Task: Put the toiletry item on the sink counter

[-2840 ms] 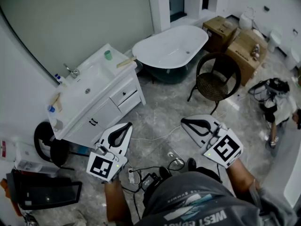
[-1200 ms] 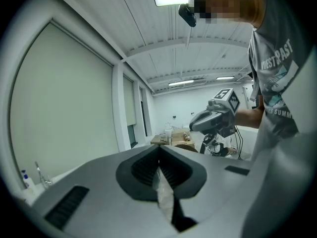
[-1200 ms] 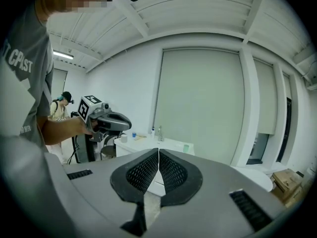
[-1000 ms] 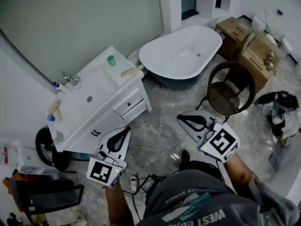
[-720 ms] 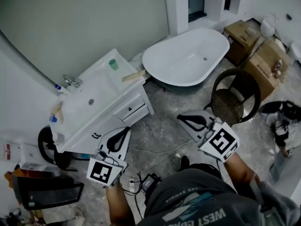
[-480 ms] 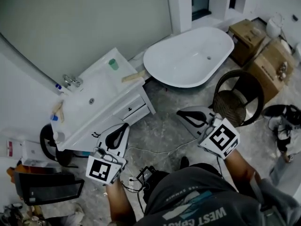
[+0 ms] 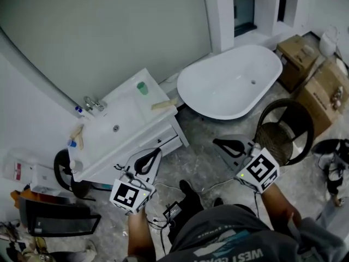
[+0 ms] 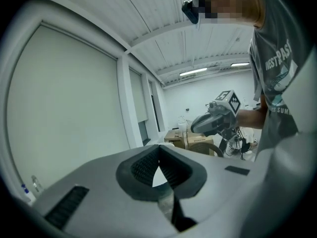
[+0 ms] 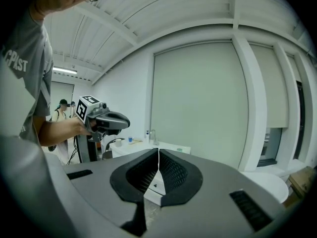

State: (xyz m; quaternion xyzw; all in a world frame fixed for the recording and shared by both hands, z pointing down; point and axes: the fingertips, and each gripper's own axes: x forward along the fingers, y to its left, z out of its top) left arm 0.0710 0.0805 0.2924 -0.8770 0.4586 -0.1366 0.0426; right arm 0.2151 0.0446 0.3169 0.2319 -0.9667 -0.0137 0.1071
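Nothing is done yet: my left hand-held gripper [image 7: 154, 154] and right hand-held gripper [image 7: 221, 143] are both pressed together on nothing, low in the frame. I cannot tell which toiletry item is meant; a green cup [image 7: 142, 88] and other small things sit on the counter [image 7: 128, 99], centre left

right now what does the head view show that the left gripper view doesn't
Only the head view: the top of the sink counter, with a green cup standing on it. Only the left gripper view: the ceiling lights and the left gripper seen close up, jaws together on nothing. Both: the right gripper and the cardboard boxes.
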